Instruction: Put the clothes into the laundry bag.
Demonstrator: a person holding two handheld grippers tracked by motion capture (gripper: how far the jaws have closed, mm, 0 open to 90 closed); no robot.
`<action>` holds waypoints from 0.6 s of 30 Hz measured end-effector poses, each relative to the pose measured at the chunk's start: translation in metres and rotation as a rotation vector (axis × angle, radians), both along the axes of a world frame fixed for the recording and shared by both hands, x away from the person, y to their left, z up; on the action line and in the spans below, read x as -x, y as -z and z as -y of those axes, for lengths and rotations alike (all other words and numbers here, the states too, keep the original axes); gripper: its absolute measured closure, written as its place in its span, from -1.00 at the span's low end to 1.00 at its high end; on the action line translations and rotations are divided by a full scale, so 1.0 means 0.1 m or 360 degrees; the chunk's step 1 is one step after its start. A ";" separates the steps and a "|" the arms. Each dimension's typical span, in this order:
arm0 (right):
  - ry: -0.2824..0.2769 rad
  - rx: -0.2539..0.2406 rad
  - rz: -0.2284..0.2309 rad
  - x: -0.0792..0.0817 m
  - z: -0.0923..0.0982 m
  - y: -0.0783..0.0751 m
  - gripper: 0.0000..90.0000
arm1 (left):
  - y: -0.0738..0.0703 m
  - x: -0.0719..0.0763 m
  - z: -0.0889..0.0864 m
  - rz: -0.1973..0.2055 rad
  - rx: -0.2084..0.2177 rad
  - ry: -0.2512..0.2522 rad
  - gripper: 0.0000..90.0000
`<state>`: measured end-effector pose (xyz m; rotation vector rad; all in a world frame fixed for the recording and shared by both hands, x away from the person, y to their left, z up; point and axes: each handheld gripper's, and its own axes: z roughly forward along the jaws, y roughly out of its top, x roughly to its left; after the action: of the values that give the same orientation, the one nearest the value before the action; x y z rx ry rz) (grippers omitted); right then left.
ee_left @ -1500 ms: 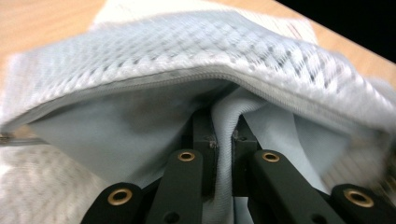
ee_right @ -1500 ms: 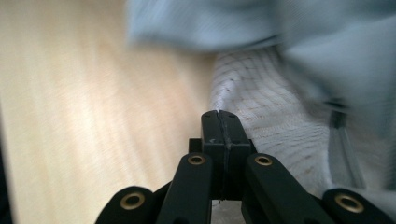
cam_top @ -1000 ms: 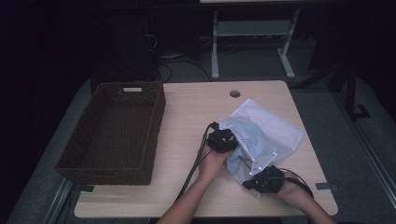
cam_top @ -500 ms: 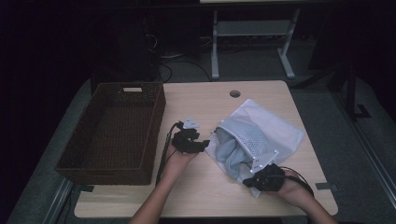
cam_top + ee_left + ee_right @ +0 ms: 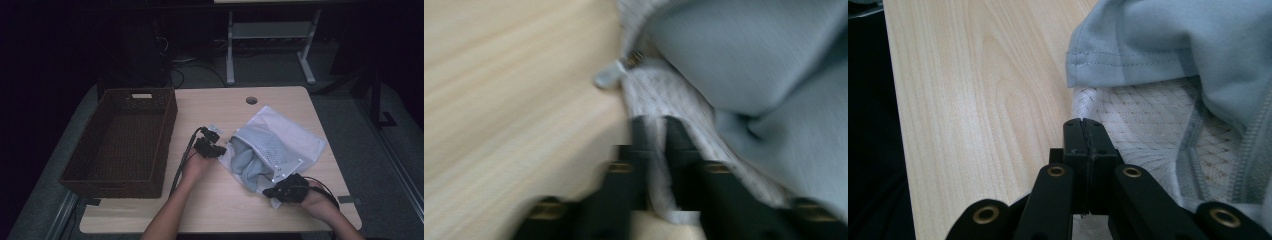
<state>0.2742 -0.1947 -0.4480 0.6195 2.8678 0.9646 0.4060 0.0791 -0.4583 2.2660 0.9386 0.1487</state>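
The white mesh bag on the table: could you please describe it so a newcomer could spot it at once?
On the light wooden table, right of the dark wicker basket, lies the white mesh bag. It is the one pale, netted pouch, with a grey-blue garment bulging from its open mouth.

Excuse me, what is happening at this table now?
A person holds a tool in each hand and works on a white mesh laundry bag with a grey garment partly inside. The left tool has just closed on the bag's edge. The right tool pinches the near edge. A wicker basket waits alongside.
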 end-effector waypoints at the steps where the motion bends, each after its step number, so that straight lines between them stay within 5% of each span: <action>1: 0.0002 0.0006 0.0007 0.00 0.01 -0.01 0.98 | -0.01 0.01 -0.01 0.0004 0.0011 -0.0006 1.00; 9: 0.0076 0.0029 0.0063 -0.06 0.10 -0.05 0.97 | -0.15 0.36 -0.31 0.0045 0.0078 -0.0038 1.00; 12: 0.0106 -0.0115 0.0053 -0.06 0.16 -0.19 0.80 | -0.15 0.54 -0.38 0.0050 0.0083 -0.0018 1.00; 15: 0.0158 -0.0262 0.0117 -0.06 0.19 -0.40 0.61 | -0.15 0.70 -0.44 0.0029 0.0118 0.0001 1.00; 18: 0.0213 -0.0294 0.0202 -0.14 0.15 -0.52 0.46 | -0.16 0.85 -0.48 0.0036 0.0111 0.0019 1.00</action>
<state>0.2883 -0.2097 -0.3956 0.7254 2.6101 1.2090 0.3209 0.1267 -0.4418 2.2012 0.9046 0.1345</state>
